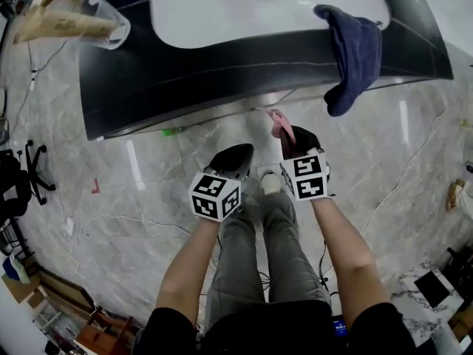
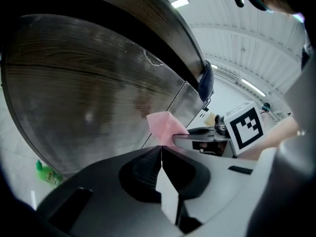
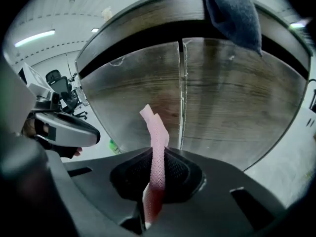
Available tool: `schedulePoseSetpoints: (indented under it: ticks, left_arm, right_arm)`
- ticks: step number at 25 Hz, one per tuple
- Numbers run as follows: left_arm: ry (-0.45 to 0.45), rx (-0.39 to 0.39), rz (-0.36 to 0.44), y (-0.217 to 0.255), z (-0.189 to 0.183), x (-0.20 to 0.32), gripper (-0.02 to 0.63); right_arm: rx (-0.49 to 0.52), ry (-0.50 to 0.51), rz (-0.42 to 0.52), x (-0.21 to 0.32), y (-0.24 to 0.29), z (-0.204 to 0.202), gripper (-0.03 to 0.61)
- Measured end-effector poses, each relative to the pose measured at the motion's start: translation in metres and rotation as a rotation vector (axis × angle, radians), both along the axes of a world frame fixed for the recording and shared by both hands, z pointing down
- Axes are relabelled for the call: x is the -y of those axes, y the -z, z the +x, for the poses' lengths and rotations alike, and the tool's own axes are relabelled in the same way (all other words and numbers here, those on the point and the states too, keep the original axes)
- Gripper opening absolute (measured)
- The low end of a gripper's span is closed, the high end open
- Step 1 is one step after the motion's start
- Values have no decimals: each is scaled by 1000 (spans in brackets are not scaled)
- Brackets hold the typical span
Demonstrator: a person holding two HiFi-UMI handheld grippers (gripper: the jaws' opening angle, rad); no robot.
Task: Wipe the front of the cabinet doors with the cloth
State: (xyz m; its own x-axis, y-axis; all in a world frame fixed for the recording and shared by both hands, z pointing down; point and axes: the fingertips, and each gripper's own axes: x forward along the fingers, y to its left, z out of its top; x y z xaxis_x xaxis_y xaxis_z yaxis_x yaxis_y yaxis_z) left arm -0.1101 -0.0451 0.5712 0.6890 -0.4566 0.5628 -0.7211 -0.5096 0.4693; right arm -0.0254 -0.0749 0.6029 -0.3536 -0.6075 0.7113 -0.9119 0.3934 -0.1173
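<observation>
Left tongs (image 2: 161, 154): clenched together, nothing between them.
Right tongs (image 3: 157, 158): grasping the pink cloth (image 3: 156, 132), whose free end points to 12 o'clock, near the cabinet doors (image 3: 133, 88).
Dark blue towel (image 1: 355, 50): draped over the surface (image 1: 222, 6) edge, at 1 o'clock.

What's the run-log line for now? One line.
left gripper: shut, empty | right gripper: shut on pink cloth | cabinet doors: closed, ahead
</observation>
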Motion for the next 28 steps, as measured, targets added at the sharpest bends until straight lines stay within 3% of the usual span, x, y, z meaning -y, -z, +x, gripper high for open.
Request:
schedulePoseSetpoints:
  ticks: [14, 23, 28]
  left_arm:
    - [71, -38, 51, 82, -13, -21, 11]
    - [101, -22, 71, 126, -16, -48, 11]
    - [93, -20, 107, 152, -7, -58, 11]
  right_arm:
    - [85, -5, 65, -25, 104, -19, 41]
    - [141, -12, 92, -48, 166, -18, 41]
    - [147, 31, 92, -67, 184, -11, 41]
